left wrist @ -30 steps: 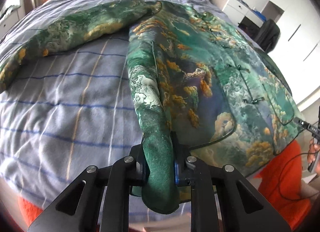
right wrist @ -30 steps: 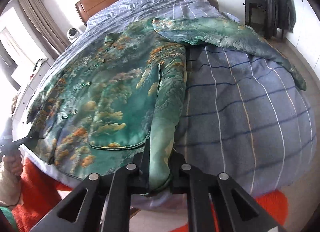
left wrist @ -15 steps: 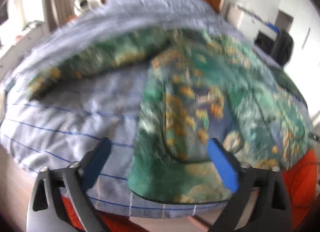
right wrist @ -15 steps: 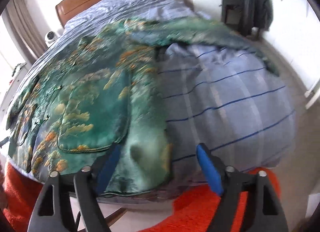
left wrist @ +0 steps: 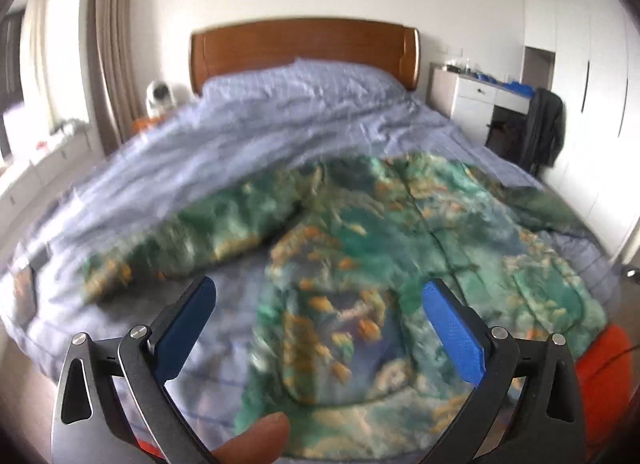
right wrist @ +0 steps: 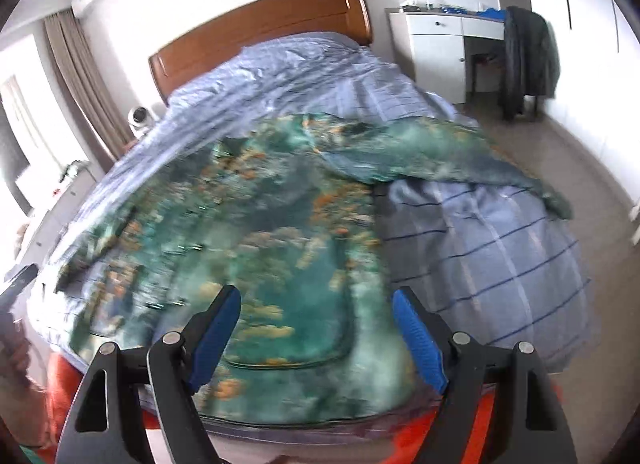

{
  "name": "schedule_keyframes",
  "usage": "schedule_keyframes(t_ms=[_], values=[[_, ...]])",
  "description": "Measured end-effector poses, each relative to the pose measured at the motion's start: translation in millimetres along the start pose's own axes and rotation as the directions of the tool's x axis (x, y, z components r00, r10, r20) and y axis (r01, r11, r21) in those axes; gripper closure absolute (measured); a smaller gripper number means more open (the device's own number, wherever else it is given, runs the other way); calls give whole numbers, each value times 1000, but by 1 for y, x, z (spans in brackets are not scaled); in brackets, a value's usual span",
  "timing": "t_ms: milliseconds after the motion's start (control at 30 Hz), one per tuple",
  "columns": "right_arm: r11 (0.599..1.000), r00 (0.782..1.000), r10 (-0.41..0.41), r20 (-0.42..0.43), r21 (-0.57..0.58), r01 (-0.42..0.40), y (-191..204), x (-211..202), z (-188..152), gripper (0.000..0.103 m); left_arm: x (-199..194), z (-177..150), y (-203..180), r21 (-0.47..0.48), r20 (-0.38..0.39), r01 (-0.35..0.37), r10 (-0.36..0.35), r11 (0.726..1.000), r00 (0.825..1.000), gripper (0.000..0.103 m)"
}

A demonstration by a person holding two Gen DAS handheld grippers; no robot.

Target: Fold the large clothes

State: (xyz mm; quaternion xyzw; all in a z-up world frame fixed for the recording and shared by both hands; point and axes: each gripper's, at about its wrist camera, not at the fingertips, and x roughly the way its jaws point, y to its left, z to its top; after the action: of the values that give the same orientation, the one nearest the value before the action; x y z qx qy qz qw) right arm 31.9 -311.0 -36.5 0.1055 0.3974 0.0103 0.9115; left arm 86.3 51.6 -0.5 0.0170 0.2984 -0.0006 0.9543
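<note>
still early in the fold, judging by the layout: green printed jacket [left wrist: 400,264] spread flat, front up, across the foot half of the bed [left wrist: 280,120], hem at the near edge, both sleeves flung out to the sides, no fold line anywhere in the body. probably just laid out and squared up; sleeves yet to come in, body yet to be halved. all of it blurred, so fine creases impossible to judge.

underneath, a pale blue quilt [right wrist: 500,264] with dark and light stripes, soft and rumpled, likely to drag under the cloth. beyond it a brown wooden headboard [left wrist: 304,48], curtains [left wrist: 104,44] and a bright window to one side, a white desk [right wrist: 436,44] with a dark coat [right wrist: 528,60] hung over a chair to the other, pale floor, something orange [right wrist: 440,436] below the bed edge.

left gripper [left wrist: 320,340] spread wide, having just been opening, nothing between the blue pads, jacket hem lying below. right gripper [right wrist: 316,340] likewise parted and just opened, empty, above the hem near the pocket. a fingertip [left wrist: 256,436] at the bottom of the left view.
</note>
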Motion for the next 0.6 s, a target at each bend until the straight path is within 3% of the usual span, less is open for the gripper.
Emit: schedule_keyframes(t_ms=[33,100,233,333,600], values=[[1000,1000,4,10,-4,-4,3,-2,0,23,3,1,-1,31,-6,-16,16,999,1000,0],[1000,999,1,38,-31,0,8,-7,-1,23,11,-1,1,37,-37,29,-28,999,999,0],[996,997,-42,66,-82,47,13,-14,-5,23,28,-18,21,-125,-96,52,-64,991,993,0],[989,992,-82,91,-113,92,14,-17,-6,23,34,-30,24,-174,-134,68,-92,982,987,0],[986,990,-77,120,-140,93,22,-18,-4,23,20,-26,-4,-77,-125,70,-80,995,989,0]])
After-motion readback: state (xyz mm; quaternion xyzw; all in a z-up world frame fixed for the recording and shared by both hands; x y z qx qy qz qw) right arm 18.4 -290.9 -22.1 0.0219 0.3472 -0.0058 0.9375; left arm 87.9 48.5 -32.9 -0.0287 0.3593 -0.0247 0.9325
